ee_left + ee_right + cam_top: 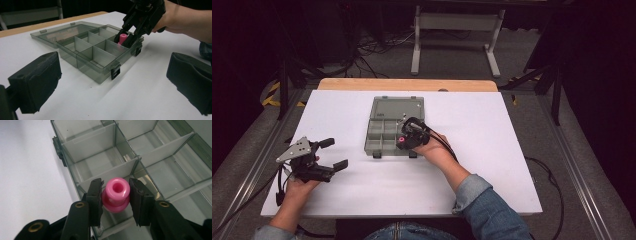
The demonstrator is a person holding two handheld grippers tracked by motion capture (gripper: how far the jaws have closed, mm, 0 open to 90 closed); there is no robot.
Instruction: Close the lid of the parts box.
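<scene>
A smoky grey compartment box (373,131) lies open in the middle of the white table, its lid (397,106) flat at the back. My right gripper (403,142) is shut on a small pink spool-shaped piece (116,188), holding it just above the box's near right compartment (117,220). From the left gripper view the pink piece (122,38) sits between the right gripper's (124,40) black jaws over the box (96,73). My left gripper (336,153) rests at the table's left, open wide with nothing between its pads (37,83).
The box's other compartments (160,167) look bare. The white table surface (492,150) runs wide around the box. A wooden edge (407,84) lies at the far side, with a white metal frame (457,30) and cables on the floor beyond.
</scene>
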